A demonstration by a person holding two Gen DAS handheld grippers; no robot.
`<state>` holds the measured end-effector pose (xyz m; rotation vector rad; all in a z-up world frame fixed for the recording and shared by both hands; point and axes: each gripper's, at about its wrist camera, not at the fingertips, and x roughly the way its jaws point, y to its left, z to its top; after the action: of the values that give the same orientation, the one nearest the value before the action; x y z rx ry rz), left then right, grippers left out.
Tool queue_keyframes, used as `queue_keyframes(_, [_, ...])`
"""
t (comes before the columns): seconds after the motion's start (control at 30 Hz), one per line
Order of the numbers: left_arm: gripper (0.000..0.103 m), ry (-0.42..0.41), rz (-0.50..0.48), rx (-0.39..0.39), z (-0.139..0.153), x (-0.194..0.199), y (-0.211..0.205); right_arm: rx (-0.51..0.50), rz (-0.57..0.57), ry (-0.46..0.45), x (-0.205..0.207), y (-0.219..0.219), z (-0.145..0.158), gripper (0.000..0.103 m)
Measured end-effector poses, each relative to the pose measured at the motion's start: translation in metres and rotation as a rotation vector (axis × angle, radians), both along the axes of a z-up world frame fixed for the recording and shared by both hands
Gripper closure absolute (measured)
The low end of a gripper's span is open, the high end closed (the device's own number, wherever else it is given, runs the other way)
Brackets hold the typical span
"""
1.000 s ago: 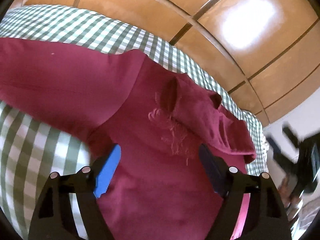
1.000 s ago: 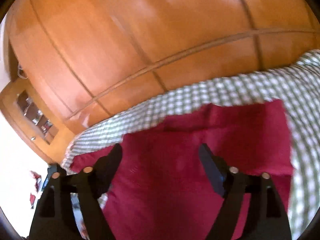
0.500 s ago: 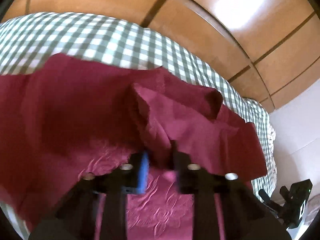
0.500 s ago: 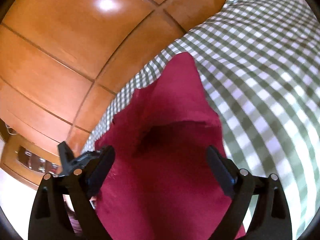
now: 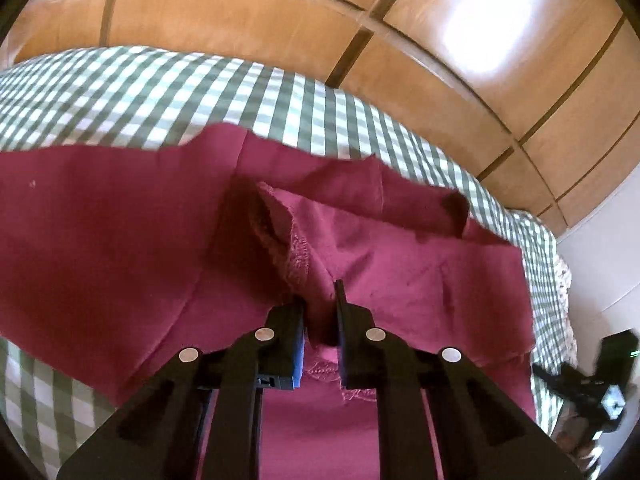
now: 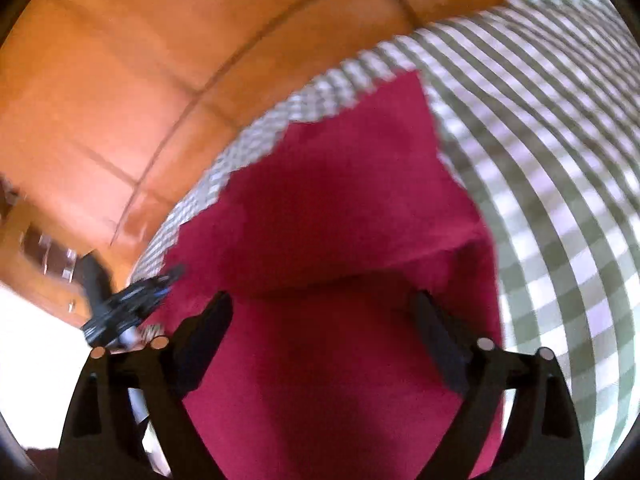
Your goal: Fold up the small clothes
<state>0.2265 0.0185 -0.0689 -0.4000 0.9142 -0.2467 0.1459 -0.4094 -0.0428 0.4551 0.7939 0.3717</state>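
A dark red garment (image 5: pixel 120 232) lies spread on a green-and-white checked cloth (image 5: pixel 160 92). My left gripper (image 5: pixel 320 308) is shut on a raised fold of the red garment near its frayed, embroidered edge (image 5: pixel 296 256). In the right wrist view the same red garment (image 6: pixel 328 208) fills the middle, with a fold line across it. My right gripper (image 6: pixel 320 320) is open just above the fabric, its fingers wide apart and holding nothing. The left gripper also shows in the right wrist view (image 6: pixel 128 304), blurred, at the garment's left edge.
Wooden panelled doors (image 5: pixel 280 12) stand behind the checked surface. The checked cloth (image 6: pixel 552 160) extends to the right of the garment. The right gripper shows in the left wrist view (image 5: pixel 600 392), beyond the cloth's right edge. A white wall (image 5: pixel 600 272) is at far right.
My left gripper closed from wide open onto a fold of the red garment and lifted it. My right gripper swung over the garment and stayed open.
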Motion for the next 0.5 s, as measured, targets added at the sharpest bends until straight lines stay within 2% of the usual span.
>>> queue_keyframes(0.13, [0.091,-0.026,0.003,0.019,0.001,-0.010,-0.005,-0.102,-0.074,-0.070,0.016,0.010,0.016,0.014])
queue_keyframes(0.2, [0.091,-0.031,0.018,0.033,0.002,-0.011,-0.004,-0.196,-0.129,-0.052,0.035,0.017,0.007,0.014])
queue_keyframes(0.23, [0.091,-0.038,0.033,0.064,0.002,-0.009,-0.003,-0.246,-0.157,-0.023,0.045,0.020,-0.002,0.014])
queue_keyframes(0.3, [0.079,-0.040,0.076,0.136,0.001,-0.005,-0.001,-0.309,-0.195,0.053,0.063,0.023,-0.027,0.015])
queue_keyframes(0.33, [0.076,-0.025,0.104,0.181,-0.002,-0.002,0.001,-0.343,-0.204,0.056,0.066,0.026,-0.036,0.015])
queue_keyframes(0.43, [0.075,-0.029,0.122,0.214,-0.005,-0.003,0.007,-0.480,-0.223,-0.007,0.061,0.043,-0.045,0.012])
queue_keyframes(0.5, [0.062,-0.046,0.136,0.265,-0.001,-0.010,0.005,-0.521,-0.228,-0.019,0.061,0.049,-0.049,0.010])
